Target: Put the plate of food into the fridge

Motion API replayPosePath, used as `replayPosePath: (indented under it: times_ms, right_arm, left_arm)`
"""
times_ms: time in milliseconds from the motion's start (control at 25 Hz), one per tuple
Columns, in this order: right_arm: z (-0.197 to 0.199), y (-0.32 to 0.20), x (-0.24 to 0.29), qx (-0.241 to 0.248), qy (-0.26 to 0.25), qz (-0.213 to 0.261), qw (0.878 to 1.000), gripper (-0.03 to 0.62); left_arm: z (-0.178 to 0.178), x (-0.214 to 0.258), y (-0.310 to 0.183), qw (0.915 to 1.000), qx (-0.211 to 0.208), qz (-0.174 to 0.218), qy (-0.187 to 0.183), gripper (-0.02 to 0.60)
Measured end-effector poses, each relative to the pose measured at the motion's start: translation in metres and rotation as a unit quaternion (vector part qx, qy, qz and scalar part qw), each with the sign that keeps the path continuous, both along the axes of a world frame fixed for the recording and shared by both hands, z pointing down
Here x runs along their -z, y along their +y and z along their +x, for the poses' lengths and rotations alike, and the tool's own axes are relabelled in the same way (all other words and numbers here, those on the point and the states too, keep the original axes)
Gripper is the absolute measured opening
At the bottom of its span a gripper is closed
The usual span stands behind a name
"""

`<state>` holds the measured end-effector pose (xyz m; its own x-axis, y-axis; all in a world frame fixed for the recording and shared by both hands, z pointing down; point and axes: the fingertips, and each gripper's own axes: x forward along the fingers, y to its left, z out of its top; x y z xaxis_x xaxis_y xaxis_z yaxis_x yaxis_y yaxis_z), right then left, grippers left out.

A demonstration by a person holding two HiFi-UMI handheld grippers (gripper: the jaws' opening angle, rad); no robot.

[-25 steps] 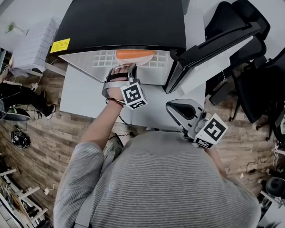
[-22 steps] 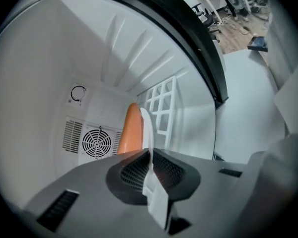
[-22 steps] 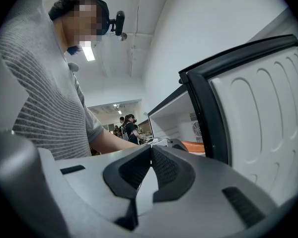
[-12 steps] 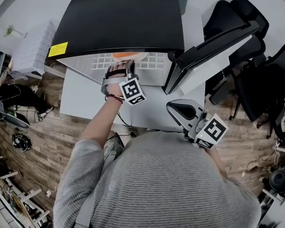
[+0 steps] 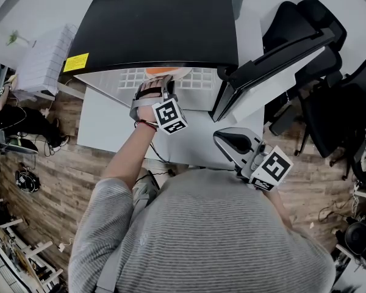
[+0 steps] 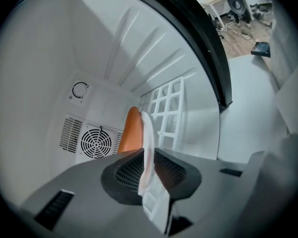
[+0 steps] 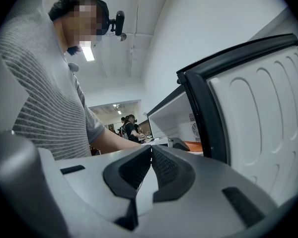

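My left tool (image 6: 148, 156) pinches the plate (image 6: 145, 128) rim inside the fridge (image 6: 89, 53), its jaws just loosening; my right tool (image 7: 151, 151) is closed on nothing.

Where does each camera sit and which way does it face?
Head view: on the person's head, looking steeply down on the fridge; shows striped torso, left gripper, right gripper.
Left gripper view: on the left gripper, facing into the fridge; its jaws, just now opening, pinch the plate rim.
Right gripper view: on the right gripper, looking level past the fridge door; jaws together, empty; the person's torso at left.
Shared: head and left gripper views both show the orange food.
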<state>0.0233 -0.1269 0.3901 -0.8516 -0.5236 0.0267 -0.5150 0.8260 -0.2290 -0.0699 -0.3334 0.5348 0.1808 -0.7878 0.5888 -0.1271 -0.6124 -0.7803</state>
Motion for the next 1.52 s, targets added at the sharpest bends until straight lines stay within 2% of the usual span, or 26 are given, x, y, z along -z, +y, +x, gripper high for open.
replayPosePath:
  times_ms: [120, 320, 520, 840, 1520]
  right_arm:
    - [0.001, 0.0, 0.0, -0.001, -0.001, 0.0, 1.0, 0.014]
    - [0.004, 0.0, 0.0, -0.004, 0.001, -0.001, 1.0, 0.014]
    - [0.004, 0.001, 0.001, -0.003, 0.0, 0.001, 1.0, 0.014]
    - [0.002, 0.004, 0.002, 0.002, 0.001, 0.004, 1.0, 0.014]
    - [0.002, 0.022, 0.007, 0.017, -0.002, 0.013, 1.0, 0.014]
  left_arm:
    - [0.0, 0.002, -0.001, 1.0, 0.001, -0.004, 0.009, 0.066]
    - [0.006, 0.005, 0.004, 0.999, -0.01, -0.034, 0.028, 0.101]
    - [0.009, 0.01, 0.011, 0.9983, -0.018, -0.043, 0.035, 0.103]
    - [0.011, 0.022, 0.031, 0.9957, -0.018, -0.056, 0.071, 0.103]
    - [0.015, 0.02, 0.087, 0.9938, -0.012, -0.073, 0.082, 0.101]
